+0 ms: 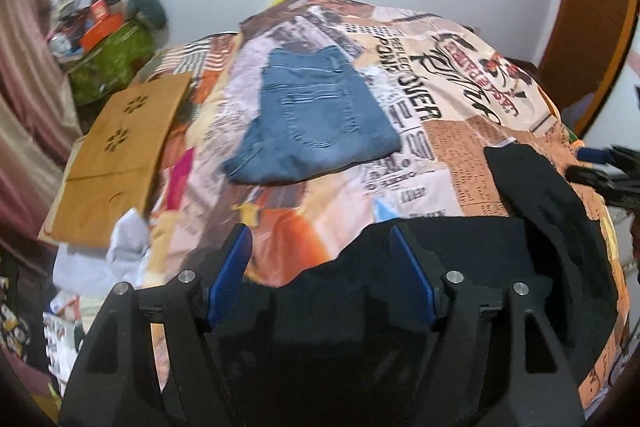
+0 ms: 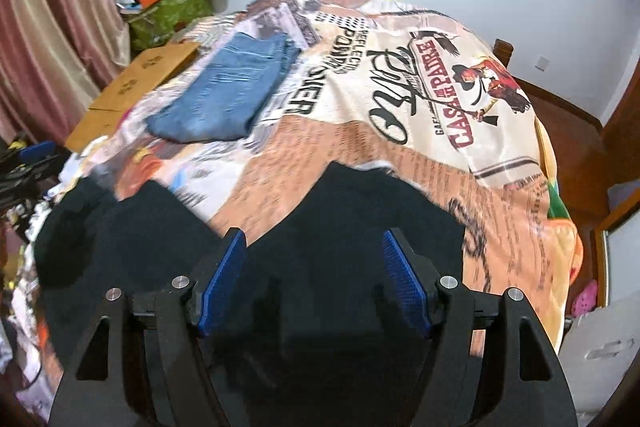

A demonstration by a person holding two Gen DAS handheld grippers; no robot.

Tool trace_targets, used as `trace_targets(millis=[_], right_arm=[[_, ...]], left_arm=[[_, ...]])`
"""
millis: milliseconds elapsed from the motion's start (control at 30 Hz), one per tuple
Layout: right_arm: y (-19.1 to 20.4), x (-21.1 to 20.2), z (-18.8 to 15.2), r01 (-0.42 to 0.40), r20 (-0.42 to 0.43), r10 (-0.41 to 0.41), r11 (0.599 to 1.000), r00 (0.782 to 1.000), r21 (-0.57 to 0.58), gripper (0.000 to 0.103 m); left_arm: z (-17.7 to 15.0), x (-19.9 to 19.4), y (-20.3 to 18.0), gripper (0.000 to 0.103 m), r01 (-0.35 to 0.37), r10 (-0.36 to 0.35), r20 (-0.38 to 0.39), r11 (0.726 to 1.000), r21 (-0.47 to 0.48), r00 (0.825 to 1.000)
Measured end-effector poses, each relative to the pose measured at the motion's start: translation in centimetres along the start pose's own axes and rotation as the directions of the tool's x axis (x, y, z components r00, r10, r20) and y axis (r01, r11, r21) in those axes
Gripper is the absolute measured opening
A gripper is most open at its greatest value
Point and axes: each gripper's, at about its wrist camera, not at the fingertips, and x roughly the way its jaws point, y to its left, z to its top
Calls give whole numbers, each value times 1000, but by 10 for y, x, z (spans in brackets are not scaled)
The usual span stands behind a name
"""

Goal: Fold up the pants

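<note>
1. Lying on the near part of the bed, the black pants are spread just under both grippers, over the printed bedspread.
2. The left gripper has its blue fingers spread apart, with nothing pinched between them; the dark cloth is only below them.
3. The right gripper is the same: fingers wide, holding nothing, above the pants.
4. The fabric looks soft, light and limp, so I think it will sag and crease when lifted. It is probably best to take it at an edge or corner, one gripper on each side.
5. Folded blue jeans lie farther back on the bed, well apart from the black pants.
6. A flat cardboard box rests at the left edge, and a cluttered green bag stands behind it.
7. Nothing seems to block the fold.
</note>
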Motion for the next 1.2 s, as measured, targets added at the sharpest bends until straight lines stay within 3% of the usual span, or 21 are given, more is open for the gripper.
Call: trace_targets(millis=[167,500,633,700,800,967,1200], right_arm=[[-13,50,21,16,-67,-16,1000,998,-7,67],[-18,119,32,-47,-143,45,999,989,-9,66],[-20,130,30,-46,-159,43,999,986,-13,44],[-23,130,30,-51,-157,50,999,986,-3,27],[-22,125,28,-41,-147,38,999,988,-23,16],[-28,94,26,-60,-85,61,998,995,17,14],[-52,-19,17,-69,85,63,995,994,73,14]], left_arm=[[7,25,-15,78,1,-1,-10,1000,27,1000],[17,80,-15,79,-4,5,-78,1000,13,997],[16,93,-16,79,1,-1,-102,1000,1,995],[14,99,-17,79,-1,1,-119,1000,3,993],[11,100,-20,79,-6,7,-136,1000,10,991],[6,85,-27,79,-4,9,-135,999,40,991],[-6,55,-33,82,24,-18,-143,999,39,990]])
